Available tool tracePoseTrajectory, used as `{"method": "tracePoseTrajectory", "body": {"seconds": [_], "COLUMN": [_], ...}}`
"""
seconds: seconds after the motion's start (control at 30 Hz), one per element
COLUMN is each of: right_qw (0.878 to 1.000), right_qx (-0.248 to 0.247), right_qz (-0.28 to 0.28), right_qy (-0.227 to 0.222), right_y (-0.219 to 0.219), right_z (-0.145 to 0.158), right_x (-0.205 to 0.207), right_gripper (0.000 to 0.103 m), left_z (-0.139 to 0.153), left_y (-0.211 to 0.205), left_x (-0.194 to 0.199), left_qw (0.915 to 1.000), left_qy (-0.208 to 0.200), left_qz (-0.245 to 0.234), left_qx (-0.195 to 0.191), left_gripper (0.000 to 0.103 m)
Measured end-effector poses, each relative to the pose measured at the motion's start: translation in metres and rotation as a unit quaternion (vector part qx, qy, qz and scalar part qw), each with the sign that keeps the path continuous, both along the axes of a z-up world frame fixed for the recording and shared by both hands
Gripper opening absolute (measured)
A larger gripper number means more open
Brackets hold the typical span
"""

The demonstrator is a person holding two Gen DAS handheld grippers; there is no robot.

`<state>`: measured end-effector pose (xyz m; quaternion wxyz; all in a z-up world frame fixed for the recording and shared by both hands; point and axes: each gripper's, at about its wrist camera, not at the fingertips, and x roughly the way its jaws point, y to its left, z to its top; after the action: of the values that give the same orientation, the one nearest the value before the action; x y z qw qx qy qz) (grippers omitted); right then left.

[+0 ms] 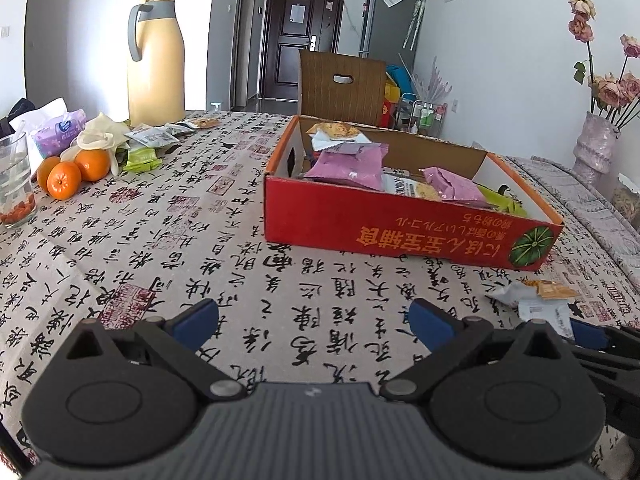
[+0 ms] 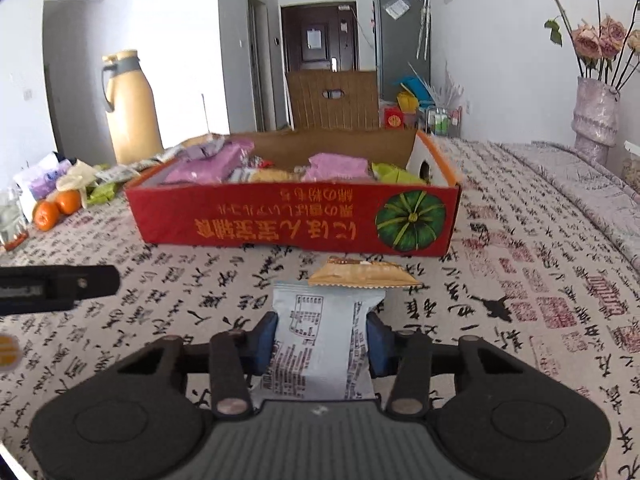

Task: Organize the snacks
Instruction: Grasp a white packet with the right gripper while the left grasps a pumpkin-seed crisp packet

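Note:
A pale grey-blue snack packet [image 2: 320, 340] lies on the printed tablecloth, and my right gripper [image 2: 321, 342] is shut on it, a blue pad against each side. Just beyond it lies an orange-brown packet [image 2: 362, 274], in front of the red cardboard box [image 2: 280, 224]. The box [image 1: 400, 224] holds pink, green and other snack packets. My left gripper [image 1: 314, 320] hovers low over the cloth, open with nothing between its fingers. The left wrist view shows both loose packets [image 1: 536, 300] at its right edge.
A tan thermos jug [image 1: 156, 60], oranges [image 1: 64, 178], a glass [image 1: 14, 180] and more loose packets [image 1: 152, 136] stand at the far left. A vase of dried flowers [image 1: 594, 148] sits far right. A wooden chair [image 1: 340, 84] stands behind the box.

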<state>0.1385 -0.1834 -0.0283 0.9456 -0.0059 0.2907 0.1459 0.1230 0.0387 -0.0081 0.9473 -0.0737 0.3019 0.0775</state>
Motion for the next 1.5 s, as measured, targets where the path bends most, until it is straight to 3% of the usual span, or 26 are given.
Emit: {"method": "tracePoseTrajectory", "body": {"seconds": [0.4,0.77,1.13,1.5], "right_qw": [0.998,0.994,0.990,0.987], "right_qx": [0.045,0.075,0.094,0.098], "right_qz": [-0.019,-0.055,-0.089,-0.113], "right_qy": [-0.043,-0.059,-0.063,-0.060], "right_y": [-0.051,-0.102,-0.146,-0.177], "right_z": [0.018,0.014,0.002,-0.009], "right_x": [-0.015,0.005,0.023,0.021], "right_gripper": [0.045,0.045,0.045,0.045], "left_z": [0.012,0.014,-0.001,-0.015], "left_y": [-0.039,-0.086,-0.132,-0.191], "left_x": [0.015,0.049,0.089,0.084], "left_qw": [0.9996,0.9981,0.9945,0.9862], "left_qy": [0.000,0.021,0.080,0.112], "left_qz": [-0.016,-0.037,-0.056,-0.113], "left_qx": [0.022,0.045,0.038,0.045], "left_gripper": [0.103,0.103,0.103,0.103]}}
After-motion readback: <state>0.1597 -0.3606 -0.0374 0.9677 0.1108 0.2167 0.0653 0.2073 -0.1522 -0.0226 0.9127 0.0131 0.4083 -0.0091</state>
